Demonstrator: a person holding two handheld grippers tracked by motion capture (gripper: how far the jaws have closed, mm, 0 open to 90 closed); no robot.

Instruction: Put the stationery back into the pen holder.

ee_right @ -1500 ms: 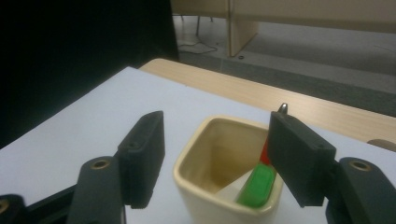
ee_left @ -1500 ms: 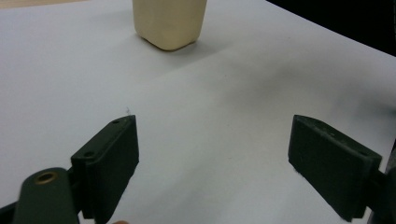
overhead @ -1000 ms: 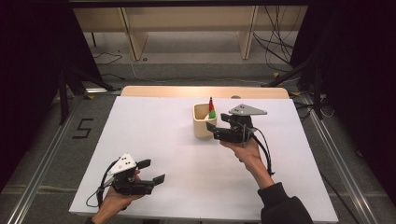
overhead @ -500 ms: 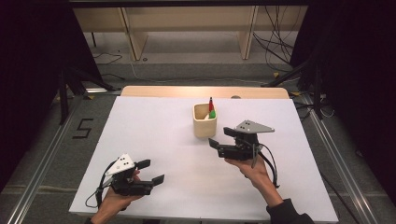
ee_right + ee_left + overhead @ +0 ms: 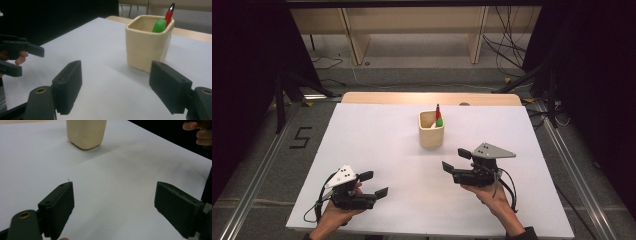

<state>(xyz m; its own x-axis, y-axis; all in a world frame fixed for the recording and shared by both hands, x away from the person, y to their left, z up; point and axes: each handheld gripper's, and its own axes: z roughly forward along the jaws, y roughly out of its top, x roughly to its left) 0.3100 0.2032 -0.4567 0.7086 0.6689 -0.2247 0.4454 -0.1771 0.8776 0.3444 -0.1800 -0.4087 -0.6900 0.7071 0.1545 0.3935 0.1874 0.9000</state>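
Right gripper (image 5: pixel 453 160) has been drawn back from the cup (image 5: pixel 431 129) toward the table's (image 5: pixel 377 130) near edge, jaws just opened, nothing between; cup stands mid-table, pens (image 5: pixel 438 116) inside; left gripper (image 5: pixel 374 184) held open, empty, near edge.

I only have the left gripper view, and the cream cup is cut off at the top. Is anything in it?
Observer: Yes. The cup holds a red pen and a green item, both leaning in one corner.
Operator: Fingers show at my top right. Is that gripper holding something?
Observer: No. The right gripper has jaws that have just been opening, with nothing between them. It sits apart from the cup, on the person's side.
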